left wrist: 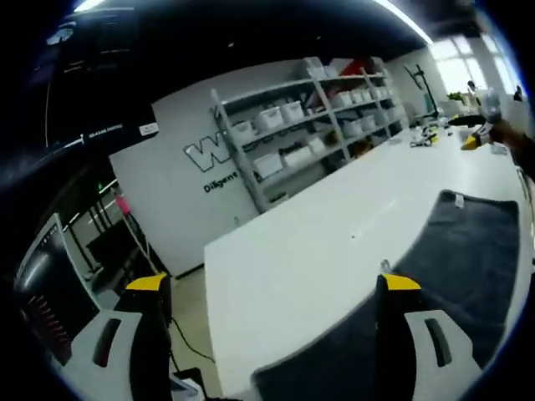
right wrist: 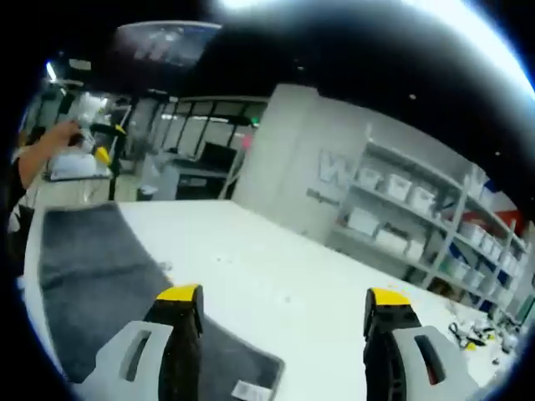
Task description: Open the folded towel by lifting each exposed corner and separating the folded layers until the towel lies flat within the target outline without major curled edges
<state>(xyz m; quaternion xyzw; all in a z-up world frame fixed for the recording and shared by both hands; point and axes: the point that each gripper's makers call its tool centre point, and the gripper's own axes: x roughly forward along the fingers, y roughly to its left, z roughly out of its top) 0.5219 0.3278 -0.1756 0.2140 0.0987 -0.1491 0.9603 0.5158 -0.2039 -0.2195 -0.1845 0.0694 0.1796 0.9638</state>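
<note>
A long white table (left wrist: 318, 242) carries a dark grey towel (left wrist: 468, 259) lying spread flat near one edge, a small white label at one corner. Small cluttered items (left wrist: 435, 134), too tiny to identify, sit at the table's far end.

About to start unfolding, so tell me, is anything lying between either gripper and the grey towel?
Nothing visible does. The grey towel lies on the bare white table just ahead of the open left gripper and the open right gripper. The clutter sits at the table's far end.
</note>
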